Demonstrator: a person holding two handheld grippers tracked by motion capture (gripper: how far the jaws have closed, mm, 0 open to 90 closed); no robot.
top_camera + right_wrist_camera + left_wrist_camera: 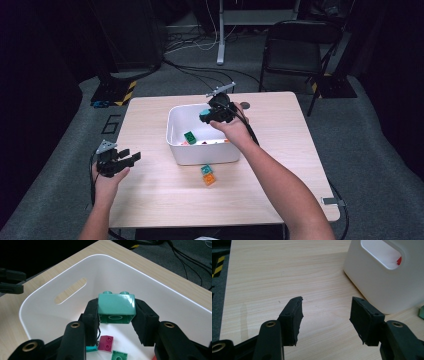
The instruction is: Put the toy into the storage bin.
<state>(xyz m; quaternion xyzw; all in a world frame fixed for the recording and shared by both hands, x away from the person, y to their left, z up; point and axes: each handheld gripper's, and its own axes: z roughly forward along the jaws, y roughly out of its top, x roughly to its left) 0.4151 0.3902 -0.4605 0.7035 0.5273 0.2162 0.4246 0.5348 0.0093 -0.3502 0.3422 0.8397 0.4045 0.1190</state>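
Observation:
My right gripper [212, 114] hangs over the white bin [175, 150], shut on a teal two-stud brick [205, 115]. In the right gripper view the teal brick [116, 306] sits clamped between both pads of the right gripper [116, 312], above the bin's inside [160, 297]. Below it in the bin lie a magenta brick [106, 343] and a green brick [119, 356]. My left gripper [122, 161] rests at the table's left edge, open. Its jaws stand apart over bare wood in the left gripper view [325, 315], with the bin's wall [374, 285] to the right.
A teal brick [206, 169] and an orange brick [209, 179] lie on the table just in front of the bin. Another green brick [190, 137] lies inside it. A black chair [295, 50] stands beyond the far right corner of the table [280, 150].

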